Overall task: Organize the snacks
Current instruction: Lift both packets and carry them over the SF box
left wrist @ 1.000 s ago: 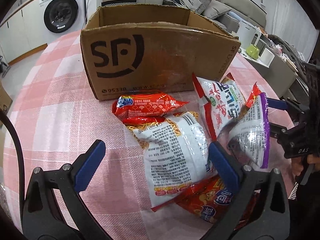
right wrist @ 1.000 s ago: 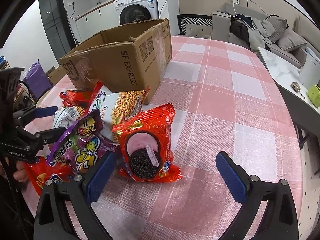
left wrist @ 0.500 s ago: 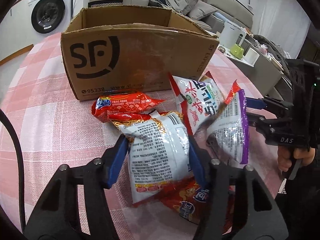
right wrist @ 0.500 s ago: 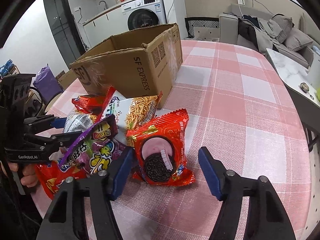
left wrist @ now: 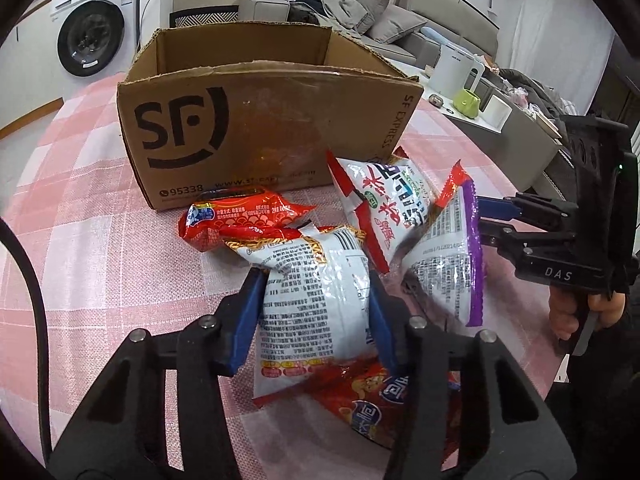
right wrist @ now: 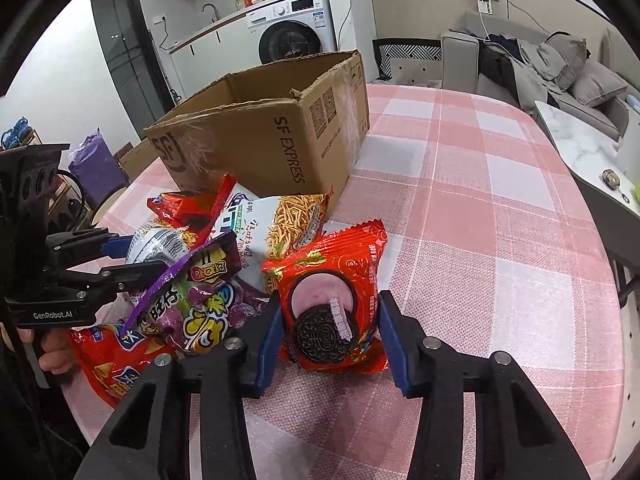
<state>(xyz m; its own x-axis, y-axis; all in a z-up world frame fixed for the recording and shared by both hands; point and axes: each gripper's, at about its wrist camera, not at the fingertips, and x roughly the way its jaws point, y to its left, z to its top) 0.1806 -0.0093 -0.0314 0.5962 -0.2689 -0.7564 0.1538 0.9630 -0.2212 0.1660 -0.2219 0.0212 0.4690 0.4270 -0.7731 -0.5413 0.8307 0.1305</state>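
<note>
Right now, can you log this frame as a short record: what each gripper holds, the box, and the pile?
left gripper: shut on white noodle bag
right gripper: shut on Oreo pack
box: open, upright, behind the pile; inside not visible
pile: purple candy bag, red bag, other snacks, overlapping
surface: pink checked tablecloth
</note>
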